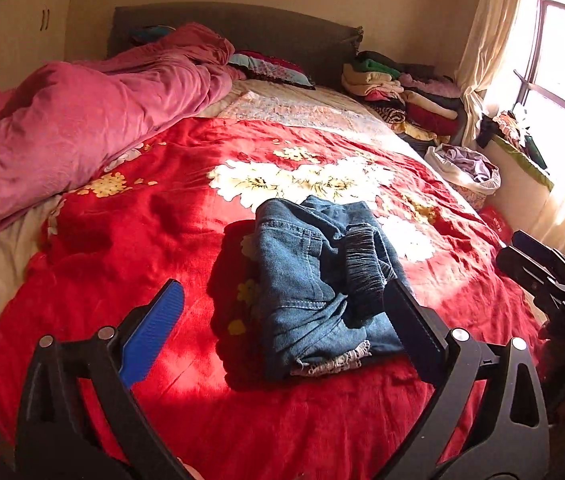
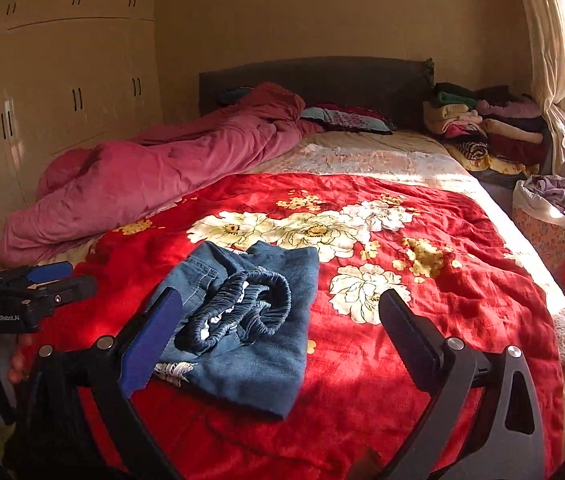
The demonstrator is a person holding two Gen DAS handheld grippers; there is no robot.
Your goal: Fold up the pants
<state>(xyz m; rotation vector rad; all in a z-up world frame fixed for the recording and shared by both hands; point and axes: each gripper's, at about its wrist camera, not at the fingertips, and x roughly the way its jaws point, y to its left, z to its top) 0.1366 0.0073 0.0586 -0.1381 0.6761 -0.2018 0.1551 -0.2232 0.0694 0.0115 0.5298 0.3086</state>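
The pants [image 1: 322, 284] lie on the red flowered blanket [image 1: 122, 240] of the bed, in the lower middle of both views, already gathered into a short, thick bundle. The denim is doubled over itself, the dark elastic waistband [image 2: 242, 304] sits on top in a loose curl, and a frayed pale hem shows at the near edge of the bundle. The left gripper [image 1: 282, 320] has its jaws spread wide with nothing between the pads; the far jaw only stands in front of the denim in the picture and does not seem to press it. The right gripper [image 2: 280, 320] is also wide open and holds nothing, and the bundle lies beyond its blue jaw. In my judgement the folding is nearly complete or complete: the main folds are made and both tools are free of the cloth. What may remain is only tidying, because the waistband is not flat and the edges do not line up well. The pink duvet [image 1: 82, 120] at the upper left and the clothes pile [image 1: 402, 92] at the upper right are well apart from the pants.
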